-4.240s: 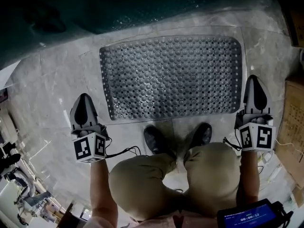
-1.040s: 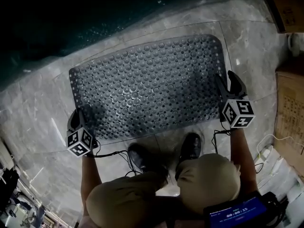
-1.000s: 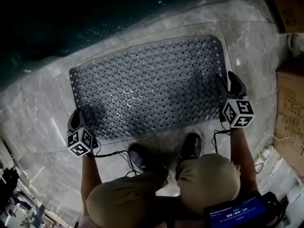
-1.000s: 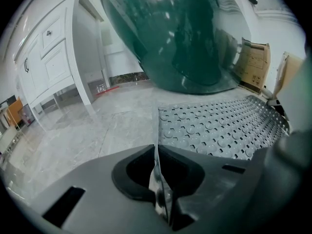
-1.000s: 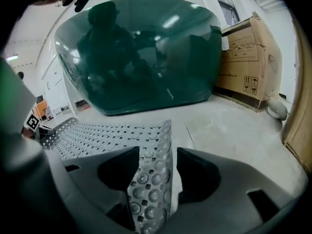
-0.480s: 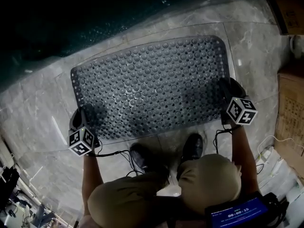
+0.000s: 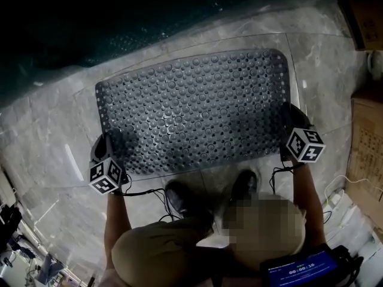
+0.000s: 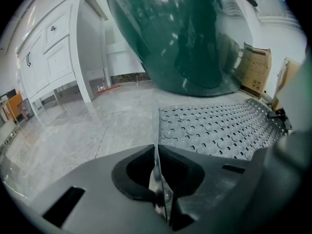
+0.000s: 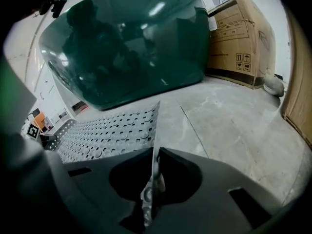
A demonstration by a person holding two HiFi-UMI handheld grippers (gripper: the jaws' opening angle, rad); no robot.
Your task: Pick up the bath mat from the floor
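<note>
The dark grey rubber bath mat (image 7: 191,112), studded with round bumps and holes, lies flat on the marble floor in front of my feet. My left gripper (image 7: 103,147) sits at the mat's near left corner, shut on its thin edge (image 8: 157,145), which stands upright between the jaws. My right gripper (image 7: 294,119) is at the near right corner. Its jaws are closing, and the mat's edge (image 9: 154,145) is pinched upright between them. The mat (image 9: 107,130) stretches away to the left in the right gripper view, and the mat (image 8: 219,126) runs to the right in the left gripper view.
A dark green tub (image 7: 119,17) stands right behind the mat. Cardboard boxes (image 7: 366,154) line the right side, with one box (image 9: 239,38) beside the tub. White cabinets (image 8: 48,57) stand on the left. The person's shoes (image 7: 179,199) are just below the mat's near edge.
The right gripper has slid toward the mat's near right corner, and its open fingers have come together on the edge. The left gripper has kept its hold at the left corner.
</note>
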